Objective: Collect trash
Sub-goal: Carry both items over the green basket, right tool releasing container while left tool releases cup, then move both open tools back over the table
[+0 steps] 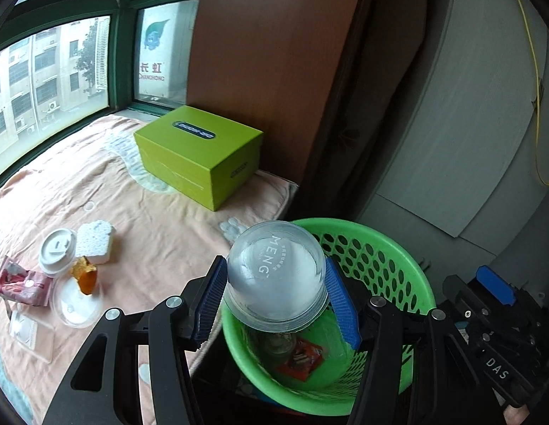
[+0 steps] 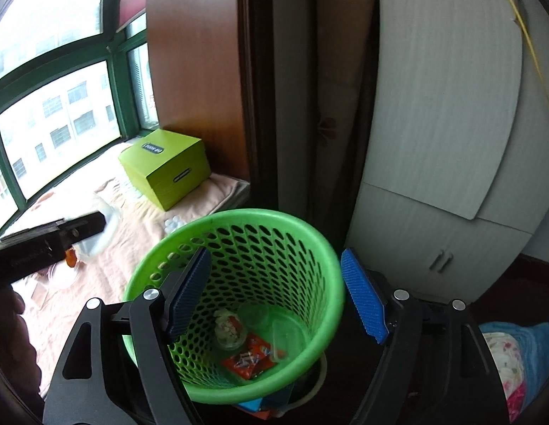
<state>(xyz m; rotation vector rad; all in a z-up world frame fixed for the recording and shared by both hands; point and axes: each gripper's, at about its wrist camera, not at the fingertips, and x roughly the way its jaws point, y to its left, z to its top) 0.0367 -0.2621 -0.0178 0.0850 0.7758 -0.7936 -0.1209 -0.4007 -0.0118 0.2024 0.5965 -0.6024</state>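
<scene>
Left tool (image 1: pixel 276 299): clamped by its blue pads on a clear cup (image 1: pixel 276 276), which is held tilted over the near rim of the green bin (image 1: pixel 380 248).

Right tool (image 2: pixel 276 295): jaws apart, nothing between them; held above the bin (image 2: pixel 239 223).

Bin: set on the floor just off the bed's corner. An orange wrapper (image 2: pixel 249 356), a clear lid (image 2: pixel 288 333) and a crumpled wad (image 2: pixel 229 327) are seen at its bottom.

Bed (image 1: pixel 150 212): covered in a peach blanket. A white lidded cup (image 1: pixel 57 252), a foam block (image 1: pixel 95 242), an amber scrap (image 1: pixel 85 276), a red packet (image 1: pixel 21 283) and a clear lid (image 1: pixel 76 306) are grouped near its left edge.

Green box (image 1: pixel 200 154): placed at the bed's far corner, by the window.
</scene>
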